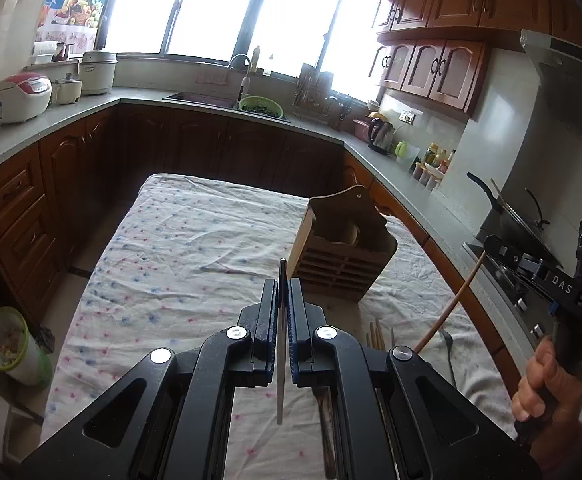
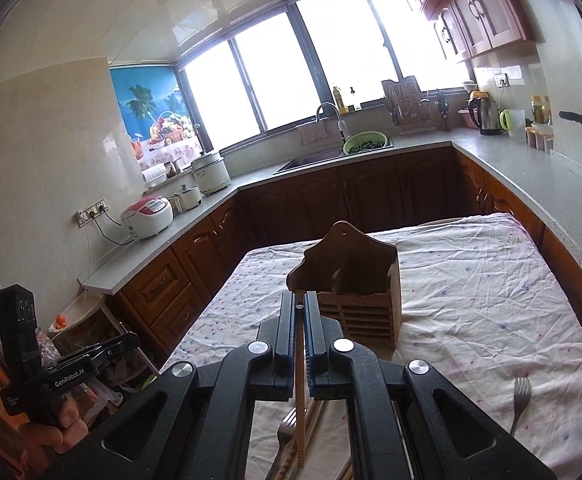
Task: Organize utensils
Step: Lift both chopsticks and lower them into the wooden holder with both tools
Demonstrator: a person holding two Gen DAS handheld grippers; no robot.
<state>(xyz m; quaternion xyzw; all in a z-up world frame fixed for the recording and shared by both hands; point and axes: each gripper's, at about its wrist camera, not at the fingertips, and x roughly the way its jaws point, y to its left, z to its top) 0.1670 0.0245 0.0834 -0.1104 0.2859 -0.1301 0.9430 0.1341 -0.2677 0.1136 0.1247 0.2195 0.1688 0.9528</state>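
**Both grippers hold a utensil above the table**

The left gripper (image 1: pixel 284 294) is clamped on a thin metal utensil (image 1: pixel 280 368). We see it edge-on, so I cannot tell if it is a knife or something else. It sticks out a little past the fingertips and hangs down below the jaws.

The right gripper (image 2: pixel 299 304) is pinched tight on a wooden chopstick (image 2: pixel 299 412). The stick hangs down under the jaws, and its tip just shows between the fingertips.

The wooden holder (image 1: pixel 345 240) stands upright on the table (image 1: pixel 179 240), just ahead of both grippers. From the left gripper it is a bit to the right. From the right gripper it is straight ahead and slightly right.

More utensils lie on the flowery cloth. Under the right gripper are a fork (image 2: pixel 285 432) and some more chopsticks (image 2: pixel 311 420). Another fork (image 2: pixel 519 400) lies off to its right, well apart.

A hand (image 1: pixel 539 384) grips the right gripper's handle, off to the right of the left gripper. The other hand (image 2: pixel 61 428) grips the left gripper's handle.
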